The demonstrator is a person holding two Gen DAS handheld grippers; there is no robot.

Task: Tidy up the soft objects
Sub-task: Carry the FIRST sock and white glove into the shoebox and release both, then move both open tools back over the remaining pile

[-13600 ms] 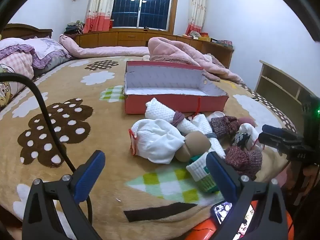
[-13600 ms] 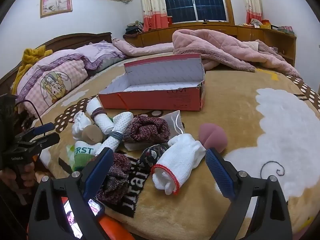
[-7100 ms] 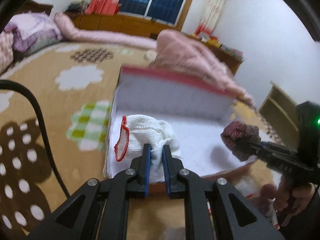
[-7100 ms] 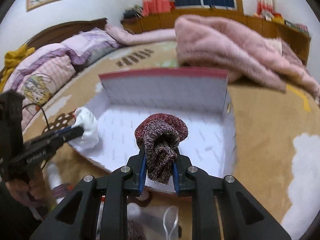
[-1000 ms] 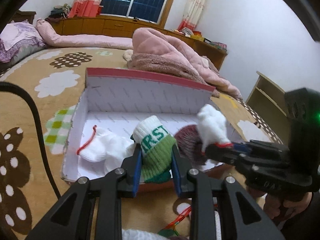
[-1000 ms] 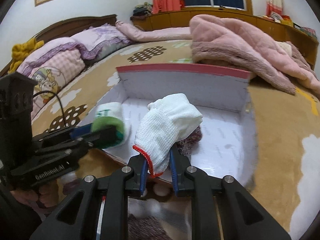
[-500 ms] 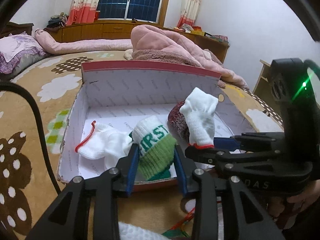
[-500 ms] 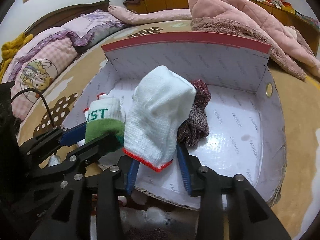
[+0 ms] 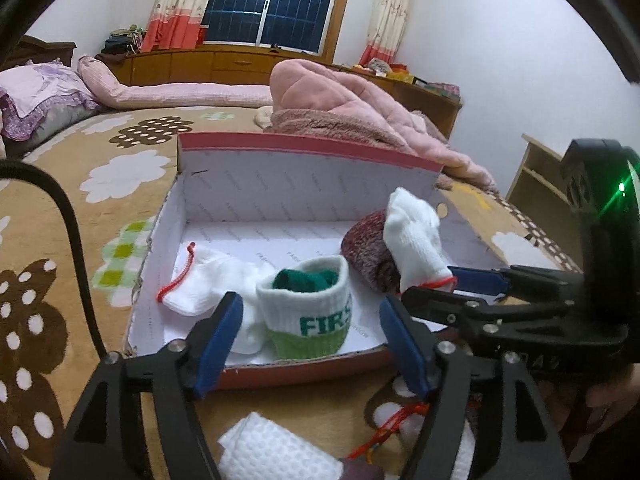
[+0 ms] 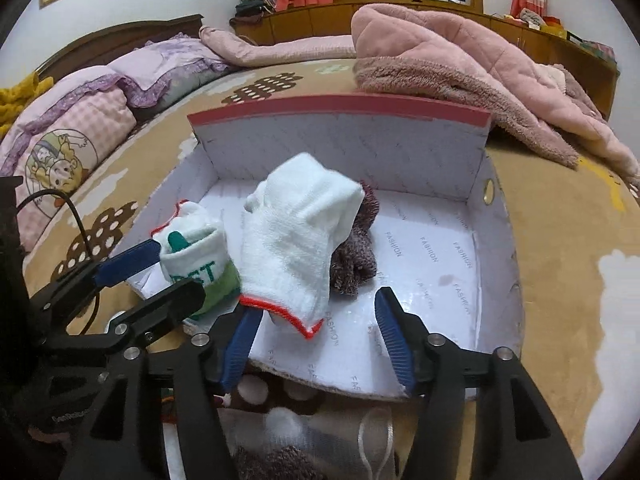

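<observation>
Over the near edge of the red cardboard box with the white printed lining (image 9: 280, 184), both sets of tongs are now seen spread apart, where half a second ago each was closed on a sock. The left gripper (image 9: 310, 338) has released the rolled white-and-green sock lettered in green (image 9: 308, 320), which now stands on its end at the front of the box floor, between the blue pads but gripped by neither. The right gripper (image 10: 316, 338) has likewise let go of the white knitted glove with the red cuff (image 10: 298, 240), which is left leaning upon the maroon knitted sock bundle (image 10: 356, 256). Another white red-trimmed glove (image 9: 200, 284) lies at the box's left side. Four soft items are thus judged stowed. Both grippers are held low and level at the front wall, side by side, pointing inward. More white knitwear (image 9: 272, 452) remains outside, below the left gripper.
</observation>
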